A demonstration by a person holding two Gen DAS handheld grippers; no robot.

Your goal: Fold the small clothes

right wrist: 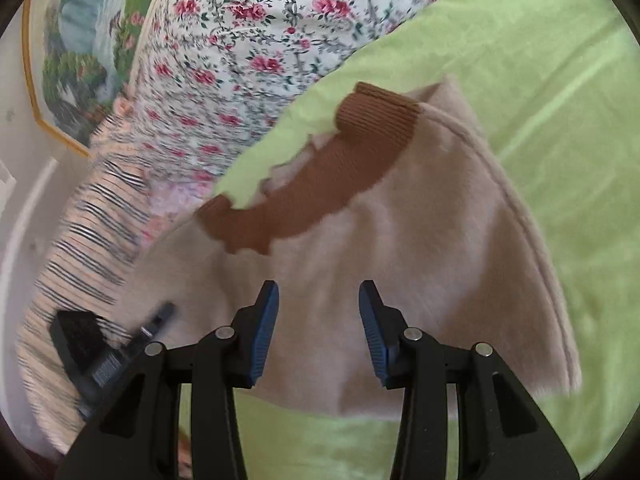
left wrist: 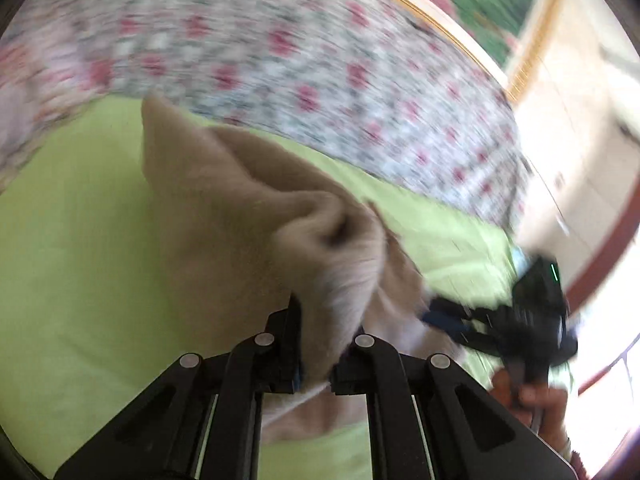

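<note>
The left gripper (left wrist: 320,344), at the bottom centre of its view, has its jaws pinched on a bunched fold of the beige sweater (left wrist: 240,208), which rises up and to the left over the green sheet (left wrist: 60,260). The right gripper (right wrist: 318,328), low in its own frame, stands wide with blue pads (right wrist: 266,328) apart, holding nothing, just above the sweater's flat body (right wrist: 400,248). The brown ribbed collar (right wrist: 320,176) curves across mid-frame. A floral cover (right wrist: 248,40) fills the top, a striped cloth (right wrist: 88,240) the left edge
</note>
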